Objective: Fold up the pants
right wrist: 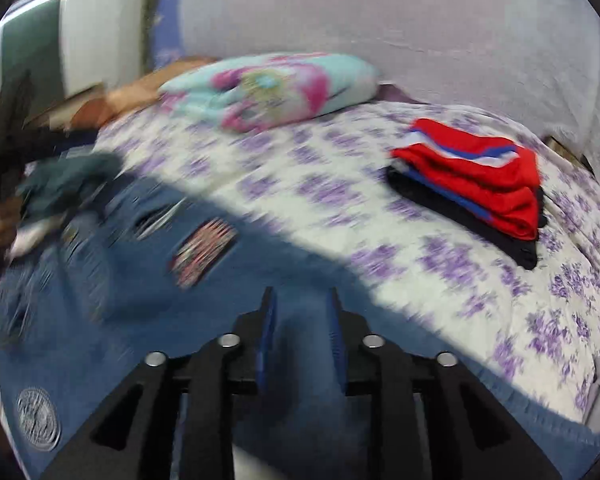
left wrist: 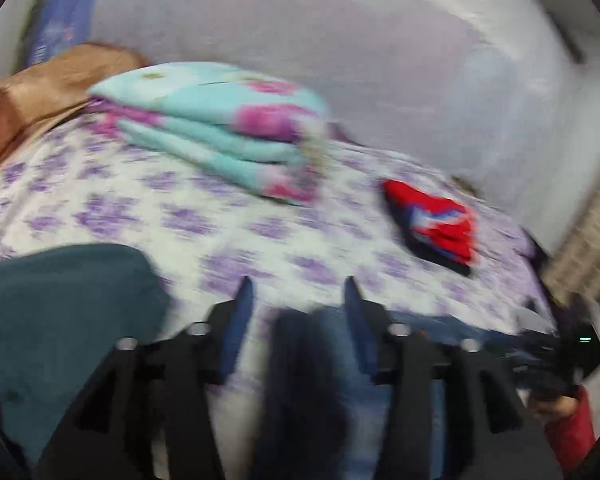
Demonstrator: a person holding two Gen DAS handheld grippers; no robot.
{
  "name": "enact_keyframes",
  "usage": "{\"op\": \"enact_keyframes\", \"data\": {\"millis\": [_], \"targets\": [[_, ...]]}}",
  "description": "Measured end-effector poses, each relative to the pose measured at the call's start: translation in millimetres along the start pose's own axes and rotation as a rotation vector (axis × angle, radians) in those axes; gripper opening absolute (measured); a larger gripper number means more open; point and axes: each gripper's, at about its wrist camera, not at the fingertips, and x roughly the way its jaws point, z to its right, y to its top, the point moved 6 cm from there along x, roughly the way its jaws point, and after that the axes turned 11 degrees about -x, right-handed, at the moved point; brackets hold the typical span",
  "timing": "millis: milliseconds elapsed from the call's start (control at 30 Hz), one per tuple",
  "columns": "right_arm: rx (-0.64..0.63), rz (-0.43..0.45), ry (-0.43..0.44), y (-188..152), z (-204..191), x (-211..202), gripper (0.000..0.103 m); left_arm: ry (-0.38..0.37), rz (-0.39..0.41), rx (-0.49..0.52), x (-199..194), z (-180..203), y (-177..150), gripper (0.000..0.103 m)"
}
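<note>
right wrist, jeans (right wrist: 148, 280) lying diagonally across bedspread (right wrist: 420, 280)

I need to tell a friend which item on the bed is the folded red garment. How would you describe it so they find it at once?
Start from the bed with its white cover printed with purple flowers. Past the blue jeans, toward the far right near the wall, lies the folded red garment on something dark. Unlike the pastel turquoise-and-pink folded blanket to its left, it is bright red with a white and blue stripe.

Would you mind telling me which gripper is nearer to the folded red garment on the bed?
Probably the right. The right gripper hovers over the jeans with the red garment ahead to its right; the left gripper sees it smaller, seemingly farther off.
</note>
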Motion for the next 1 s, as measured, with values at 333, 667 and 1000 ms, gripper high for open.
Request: {"op": "enact_keyframes", "data": {"millis": [333,667,1000], "targets": [[0.096,-0.073,0.018,-36.0,-3.8,-26.5,0.04,0.396,-0.182,0.301,39.7,23.2,-76.9,0.096],[0.337,-0.165,0.001,-119.2,73.1,-43.0,0.063,0.409,-0.279,0.291,61.7,26.4,-98.1,0.099],[0.372,-0.236,-0.217,-170.5,110.3,-72.3,0.072,0.5,-0.197,0.312,52.5,48.8,-91.5,0.098]]}}
